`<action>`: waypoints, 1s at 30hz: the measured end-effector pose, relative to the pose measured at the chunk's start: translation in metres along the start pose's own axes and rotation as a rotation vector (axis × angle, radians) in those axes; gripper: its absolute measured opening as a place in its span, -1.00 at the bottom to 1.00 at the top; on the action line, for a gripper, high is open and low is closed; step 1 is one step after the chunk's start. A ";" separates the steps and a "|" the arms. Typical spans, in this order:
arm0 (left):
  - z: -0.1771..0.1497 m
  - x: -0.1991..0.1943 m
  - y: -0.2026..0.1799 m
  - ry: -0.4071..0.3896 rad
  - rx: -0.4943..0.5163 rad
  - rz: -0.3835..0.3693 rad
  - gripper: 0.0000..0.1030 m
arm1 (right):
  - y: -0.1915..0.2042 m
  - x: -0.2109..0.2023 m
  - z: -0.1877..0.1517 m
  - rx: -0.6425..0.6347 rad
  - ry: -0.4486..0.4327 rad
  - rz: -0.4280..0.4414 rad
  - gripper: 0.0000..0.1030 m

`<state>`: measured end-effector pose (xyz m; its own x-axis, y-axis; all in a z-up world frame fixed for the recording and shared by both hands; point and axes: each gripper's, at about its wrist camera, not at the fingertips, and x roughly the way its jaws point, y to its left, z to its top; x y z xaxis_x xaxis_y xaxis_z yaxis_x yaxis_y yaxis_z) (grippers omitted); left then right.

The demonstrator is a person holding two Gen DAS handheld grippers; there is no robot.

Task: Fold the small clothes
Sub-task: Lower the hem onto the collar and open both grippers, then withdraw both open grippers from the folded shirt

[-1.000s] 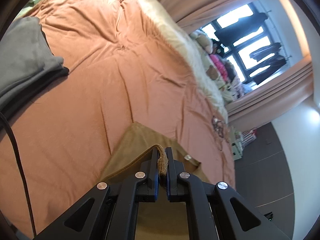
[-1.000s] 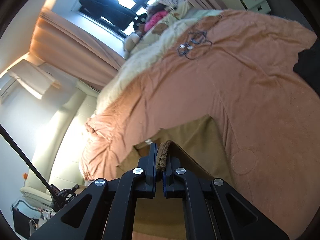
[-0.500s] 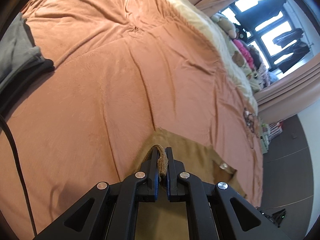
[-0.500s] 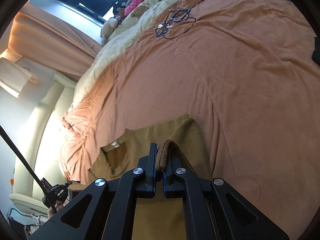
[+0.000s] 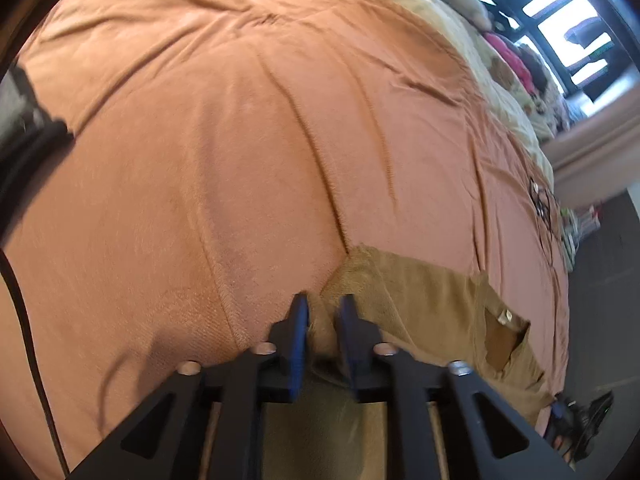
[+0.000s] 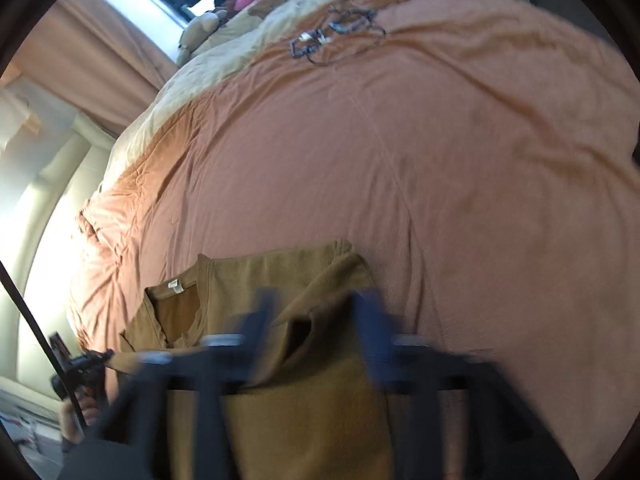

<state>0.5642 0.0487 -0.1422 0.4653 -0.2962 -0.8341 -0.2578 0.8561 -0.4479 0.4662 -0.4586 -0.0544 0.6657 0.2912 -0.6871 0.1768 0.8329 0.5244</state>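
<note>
Garment: a mustard-brown fleece top (image 6: 304,408) with a soft, napped pile lies spread on the bed, its neck opening toward the left of the right wrist view and a sleeve folded across the body.
Label: a small white tag (image 6: 175,286) is sewn inside the collar; any print on it is too small to read.
Neckline: in the left wrist view the open placket shows a pale round button (image 5: 505,317) and a darker brown lining.
Bed: a terracotta-orange cover (image 5: 248,152), brushed and suede-like, creased in long shallow folds; a cream quilt (image 6: 224,56) borders its far edge.
Left gripper: the left gripper (image 5: 323,312), black with blue pads, has just been opening; its jaws stand a little apart with a bunched edge of the top between them, and the pads no longer press the cloth.
Right gripper: the right gripper (image 6: 316,312) is motion-blurred and has just been opening; its jaws stand wide on either side of the folded sleeve and hold nothing.
Other cloth: a grey folded fabric (image 5: 20,120) sits at the left edge of the bed.
Cable: a tangled dark cord (image 6: 336,36) lies on the cover far from the top.
Background: plush toys (image 6: 240,0) heaped by a window; detail is blurred.
</note>
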 end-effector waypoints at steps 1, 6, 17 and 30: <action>-0.001 -0.006 -0.002 -0.015 0.024 0.014 -0.03 | 0.004 -0.008 -0.001 -0.026 -0.004 -0.003 0.52; -0.007 -0.022 -0.018 -0.027 0.181 0.072 0.38 | 0.021 -0.021 -0.016 -0.172 0.044 -0.099 0.52; -0.047 -0.007 -0.038 0.092 0.525 0.223 0.39 | 0.060 -0.025 -0.044 -0.403 0.155 -0.252 0.52; -0.043 0.033 -0.037 0.115 0.649 0.393 0.39 | 0.071 0.038 -0.045 -0.466 0.211 -0.374 0.52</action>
<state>0.5530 -0.0113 -0.1668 0.3419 0.0697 -0.9371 0.1793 0.9741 0.1379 0.4713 -0.3670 -0.0661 0.4541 -0.0126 -0.8909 0.0043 0.9999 -0.0119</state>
